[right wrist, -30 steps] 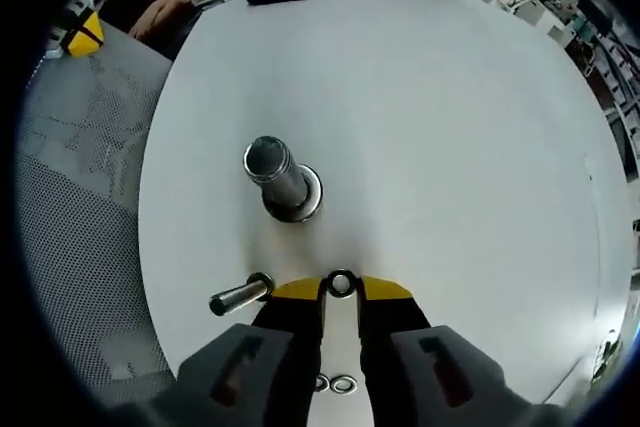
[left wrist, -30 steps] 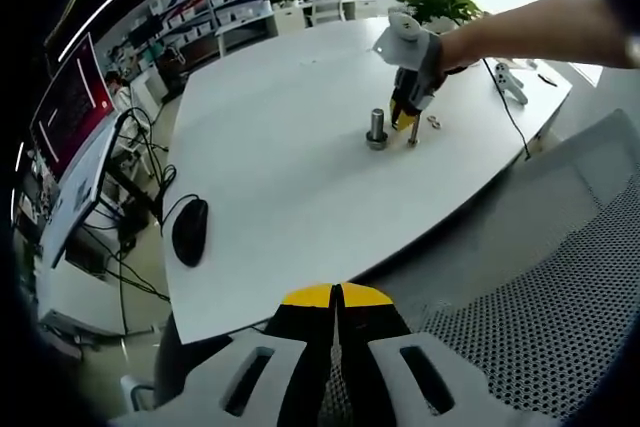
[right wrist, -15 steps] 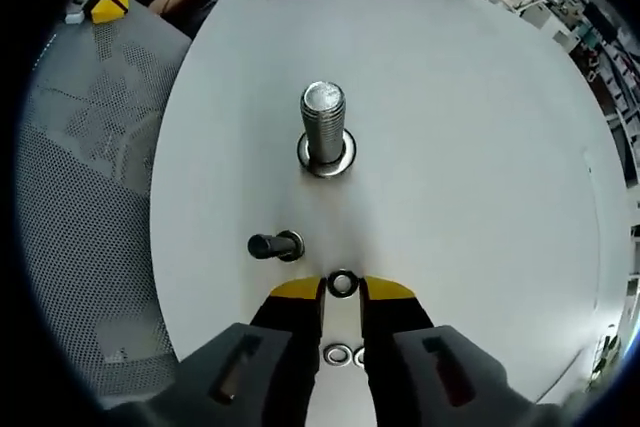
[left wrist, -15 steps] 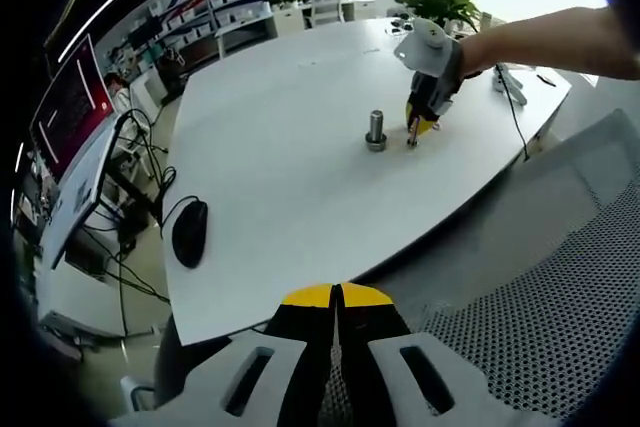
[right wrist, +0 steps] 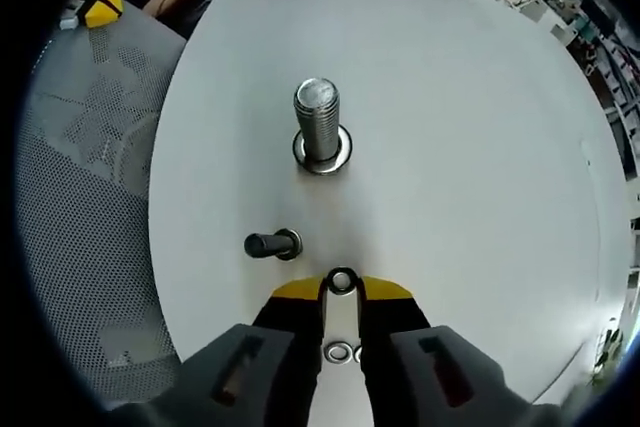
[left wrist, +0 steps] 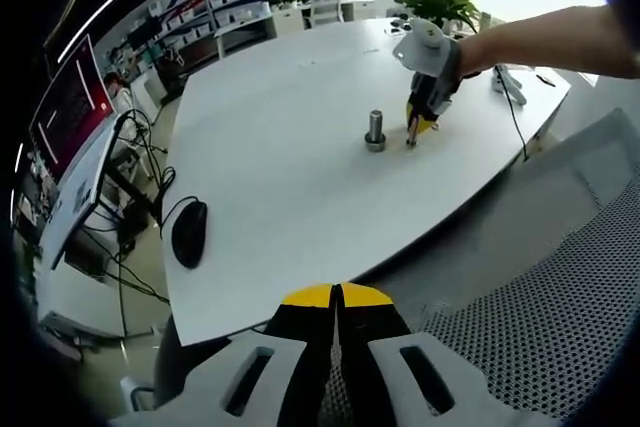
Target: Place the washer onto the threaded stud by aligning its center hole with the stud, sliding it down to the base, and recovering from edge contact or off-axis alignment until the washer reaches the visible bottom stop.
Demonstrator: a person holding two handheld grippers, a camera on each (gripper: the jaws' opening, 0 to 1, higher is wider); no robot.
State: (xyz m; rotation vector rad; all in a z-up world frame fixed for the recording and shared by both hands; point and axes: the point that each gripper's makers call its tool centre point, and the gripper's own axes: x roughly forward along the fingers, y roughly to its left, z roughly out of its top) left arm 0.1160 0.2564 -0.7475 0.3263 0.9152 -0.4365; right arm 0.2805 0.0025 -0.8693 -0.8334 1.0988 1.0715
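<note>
Early stage: right tool (right wrist: 341, 290) pinches one washer (right wrist: 341, 280) at its tips, held over the worktop (right wrist: 480, 147), short of the upright threaded stud (right wrist: 318, 123). Washer not yet over the stud tip; aligning, sliding down and seating all remain. Stud base looks to carry a ring already, hard to tell. Count: one upright stud, one small bolt (right wrist: 272, 244) lying beside it, two spare washers (right wrist: 339, 352) between the jaws lower down, one mouse (left wrist: 190, 231). Left tool (left wrist: 336, 299) pressed together, empty, well back off the worktop edge

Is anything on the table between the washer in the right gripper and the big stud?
Nothing visible blocks it. The washer sits at the right gripper's tips; bare table leads to the threaded stud. The smaller bolt stands off to one side.
</note>
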